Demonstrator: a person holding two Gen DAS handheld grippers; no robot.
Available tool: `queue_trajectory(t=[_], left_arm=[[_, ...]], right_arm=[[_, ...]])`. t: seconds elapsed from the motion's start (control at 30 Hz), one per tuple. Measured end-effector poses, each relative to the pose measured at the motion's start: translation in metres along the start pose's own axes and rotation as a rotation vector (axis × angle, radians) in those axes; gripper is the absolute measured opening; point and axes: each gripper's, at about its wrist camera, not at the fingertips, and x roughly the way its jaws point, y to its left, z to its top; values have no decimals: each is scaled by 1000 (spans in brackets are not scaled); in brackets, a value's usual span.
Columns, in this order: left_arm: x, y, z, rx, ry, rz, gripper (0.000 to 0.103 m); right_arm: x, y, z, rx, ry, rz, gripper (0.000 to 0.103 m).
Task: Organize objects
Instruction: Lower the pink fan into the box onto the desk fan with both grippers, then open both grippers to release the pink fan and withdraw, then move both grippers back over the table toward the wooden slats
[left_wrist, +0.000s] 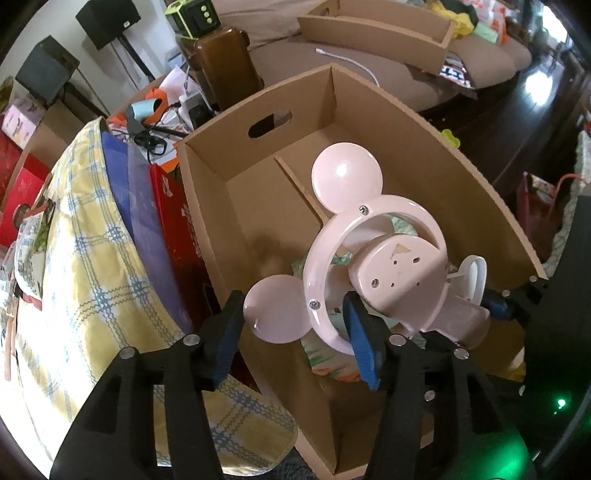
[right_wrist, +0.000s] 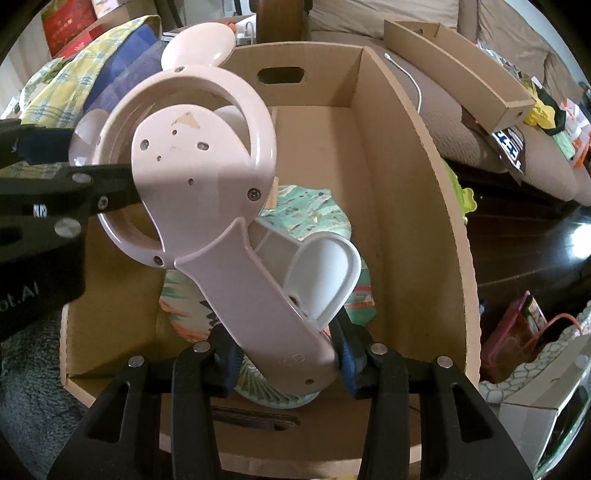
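Observation:
A pink fan frame with two round ears (left_wrist: 373, 254) (right_wrist: 192, 155) hangs tilted over an open cardboard box (left_wrist: 480, 173) (right_wrist: 436, 166). My right gripper (right_wrist: 284, 350) (left_wrist: 498, 306) is shut on its long handle, beside a white hinged flap (right_wrist: 325, 280) (left_wrist: 474, 273). My left gripper (left_wrist: 295, 343) (right_wrist: 88, 162) straddles the lower ear and the ring's rim, with one finger through the ring. Its pads stand slightly off the plastic, so it is open. In the box under the frame lies a green and orange patterned item (right_wrist: 306, 218) (left_wrist: 332, 358).
A yellow plaid cloth (left_wrist: 92, 240) and red and blue boxes (left_wrist: 173, 229) crowd the box's left side. A second cardboard tray (left_wrist: 388, 33) (right_wrist: 461, 62) sits on the sofa behind. A grey fluffy rug (right_wrist: 29, 369) lies at the near left, a pink bag (right_wrist: 517, 332) at the right.

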Motion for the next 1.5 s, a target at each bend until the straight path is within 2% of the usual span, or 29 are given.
queue_trajectory(t=[0.17,0.27,0.43,0.63,0.73,0.77,0.8,0.9,0.97,1.07,1.2,1.27,1.33,1.4,1.5], left_arm=[[-2,5,0,-21,5,-33,69],[-5,3,1,-1,3,-8,74],[-14,6,2,27,-14,21,76],[-33,33,-3,-17,-19,25,77],[-46,61,-12,-87,-17,0,75],[-54,71,-16,-105,-37,-61,76],[-61,80,-20,-125,-46,-90,78],[-78,106,-28,-196,-48,-31,78],[-96,125,-31,-245,-89,-76,78],[-120,148,-34,-292,-146,-104,78],[-142,188,-44,-350,-202,-81,78],[-148,213,-55,-380,-208,-13,78],[-148,237,-67,-419,-205,58,78],[-147,271,-88,-491,-197,89,78],[-142,327,-125,-662,-182,97,78]], right_arm=[[-1,-2,0,8,-4,-2,46],[-5,-3,1,14,-19,1,45],[-10,-10,3,33,-32,-12,45],[-19,-6,1,40,-80,-38,45],[-27,-8,4,49,-123,-44,46],[-29,-9,5,54,-133,-47,46],[-30,-9,5,55,-139,-49,46],[-32,-7,5,45,-153,-70,46],[-32,-4,6,29,-164,-79,46],[-35,-1,5,13,-181,-78,46],[-37,-5,5,48,-189,-15,46],[-38,-10,5,82,-195,16,46],[-43,-13,5,106,-213,8,46],[-61,-13,3,127,-267,-28,46],[-92,-7,2,162,-379,44,47]])
